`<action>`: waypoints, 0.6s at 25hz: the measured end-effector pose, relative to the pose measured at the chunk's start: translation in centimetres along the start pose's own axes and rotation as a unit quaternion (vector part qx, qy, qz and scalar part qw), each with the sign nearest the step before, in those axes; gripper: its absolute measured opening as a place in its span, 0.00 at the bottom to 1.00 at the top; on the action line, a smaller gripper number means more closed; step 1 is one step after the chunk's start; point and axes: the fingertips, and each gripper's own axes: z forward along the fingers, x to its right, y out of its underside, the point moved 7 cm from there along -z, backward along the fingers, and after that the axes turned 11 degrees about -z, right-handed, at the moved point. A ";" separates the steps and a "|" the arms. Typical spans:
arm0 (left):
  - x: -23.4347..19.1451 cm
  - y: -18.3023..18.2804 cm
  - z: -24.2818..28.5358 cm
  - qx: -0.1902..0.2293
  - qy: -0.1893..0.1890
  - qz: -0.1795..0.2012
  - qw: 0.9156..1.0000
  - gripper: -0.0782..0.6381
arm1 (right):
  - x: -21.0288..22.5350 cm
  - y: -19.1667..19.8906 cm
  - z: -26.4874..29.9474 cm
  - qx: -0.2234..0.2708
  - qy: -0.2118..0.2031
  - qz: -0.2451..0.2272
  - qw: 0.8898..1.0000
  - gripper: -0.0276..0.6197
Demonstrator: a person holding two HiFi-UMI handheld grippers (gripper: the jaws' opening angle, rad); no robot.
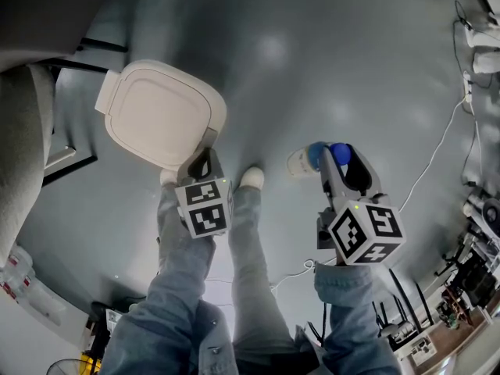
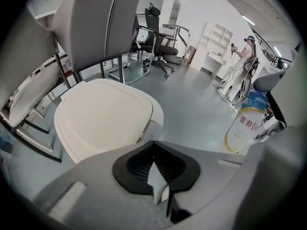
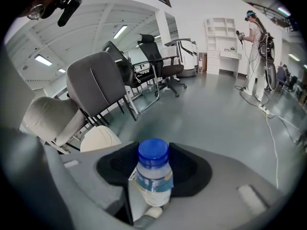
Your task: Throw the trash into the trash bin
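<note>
Grey office floor [image 1: 312,69] spreads under everything, and on it stands the cream trash bin [image 1: 160,112], lid down, its body hidden beneath that lid from above. At the bin's near edge the left gripper [image 1: 205,156] has its jaws together on nothing; whether it touches the lid cannot be told. Right of the bin, apart from it, the right gripper [image 1: 326,156] is clamped on a blue-capped plastic bottle [image 3: 153,176], its base hidden between the jaws. Grey chairs [image 3: 96,87] crowd behind the bin; a white cable [image 1: 437,155] trails far to its right.
</note>
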 end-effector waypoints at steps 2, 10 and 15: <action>0.0 0.3 0.2 0.009 -0.009 -0.010 1.000 0.12 | 0.1 0.0 0.1 0.000 0.000 0.001 1.000 0.35; 0.0 0.5 0.0 0.020 -0.007 -0.015 1.000 0.12 | 0.3 -0.1 -0.2 0.003 0.006 0.002 1.000 0.35; -0.4 -0.2 -0.6 0.025 0.002 -0.016 1.000 0.12 | -0.4 -0.4 -0.5 0.009 0.005 0.000 1.000 0.35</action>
